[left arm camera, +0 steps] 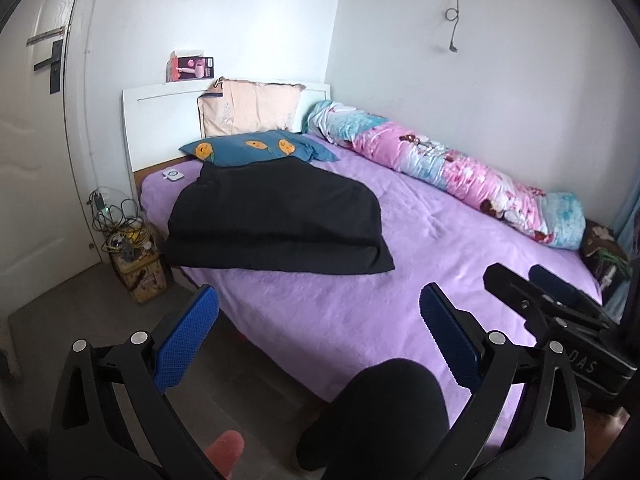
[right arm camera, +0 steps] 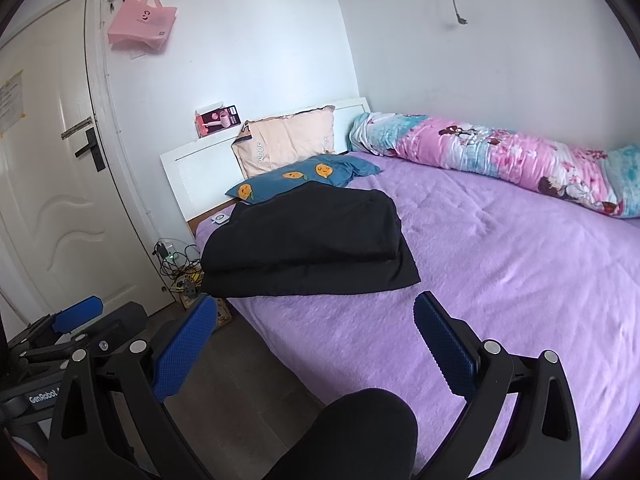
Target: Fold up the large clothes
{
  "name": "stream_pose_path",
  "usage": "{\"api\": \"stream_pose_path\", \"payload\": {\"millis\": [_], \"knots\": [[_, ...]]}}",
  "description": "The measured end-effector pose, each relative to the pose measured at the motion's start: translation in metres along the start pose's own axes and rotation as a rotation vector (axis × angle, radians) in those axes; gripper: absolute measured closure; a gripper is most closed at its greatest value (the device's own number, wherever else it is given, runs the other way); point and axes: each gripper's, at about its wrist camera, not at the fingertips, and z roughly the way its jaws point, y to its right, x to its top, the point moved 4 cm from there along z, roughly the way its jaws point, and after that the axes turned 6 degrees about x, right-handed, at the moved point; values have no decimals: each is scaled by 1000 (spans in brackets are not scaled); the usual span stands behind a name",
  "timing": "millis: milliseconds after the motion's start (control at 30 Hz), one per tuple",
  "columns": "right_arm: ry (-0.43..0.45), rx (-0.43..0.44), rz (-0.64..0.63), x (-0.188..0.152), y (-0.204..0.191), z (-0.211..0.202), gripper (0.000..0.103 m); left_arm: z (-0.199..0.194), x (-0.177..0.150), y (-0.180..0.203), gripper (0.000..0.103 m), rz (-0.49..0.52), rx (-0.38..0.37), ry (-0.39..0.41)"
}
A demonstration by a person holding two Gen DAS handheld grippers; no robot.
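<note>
A black garment [left arm camera: 276, 224] lies folded in a thick rectangle on the purple bed cover [left arm camera: 400, 280], near the pillows on the bed's left side; the right wrist view shows the black garment [right arm camera: 308, 244] from the foot. My left gripper [left arm camera: 318, 294] is open above the bed's near edge, short of the garment, with nothing between its blue pads [left arm camera: 188, 336]. My right gripper [right arm camera: 315, 301] is also open and empty, a little back from the garment's front hem. Each wrist view shows the other gripper at its side: the right gripper [left arm camera: 516, 276] and the left gripper [right arm camera: 104, 314].
A teal pillow [left arm camera: 256, 148] and a peach pillow [left arm camera: 248, 108] sit at the white headboard [left arm camera: 160, 120]. A rolled pink-and-blue quilt [left arm camera: 440, 164] lies along the wall. Tangled cables on a box [left arm camera: 136, 256] stand on the floor by a white door [right arm camera: 48, 184]. A dark-clothed limb [left arm camera: 380, 412] fills the bottom.
</note>
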Motion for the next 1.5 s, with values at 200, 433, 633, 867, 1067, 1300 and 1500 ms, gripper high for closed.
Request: {"api": "stream_pose_path", "payload": {"millis": [200, 433, 633, 867, 1067, 1300, 1500], "knots": [[3, -7, 1, 0, 2, 1, 6, 3, -2, 0, 5, 9, 5, -27], [1, -4, 4, -2, 2, 1, 6, 5, -4, 0, 5, 34, 35, -36], [1, -4, 6, -3, 3, 2, 6, 4, -6, 1, 5, 38, 28, -37], [2, -4, 5, -2, 3, 1, 6, 3, -6, -1, 5, 36, 40, -40], [1, -3, 6, -3, 3, 1, 6, 2, -6, -2, 5, 38, 44, -39], [0, -3, 12, -4, 3, 2, 6, 2, -7, 1, 5, 49, 28, -54], [1, -2, 13, -5, 4, 2, 6, 2, -8, 3, 5, 50, 40, -57]]}}
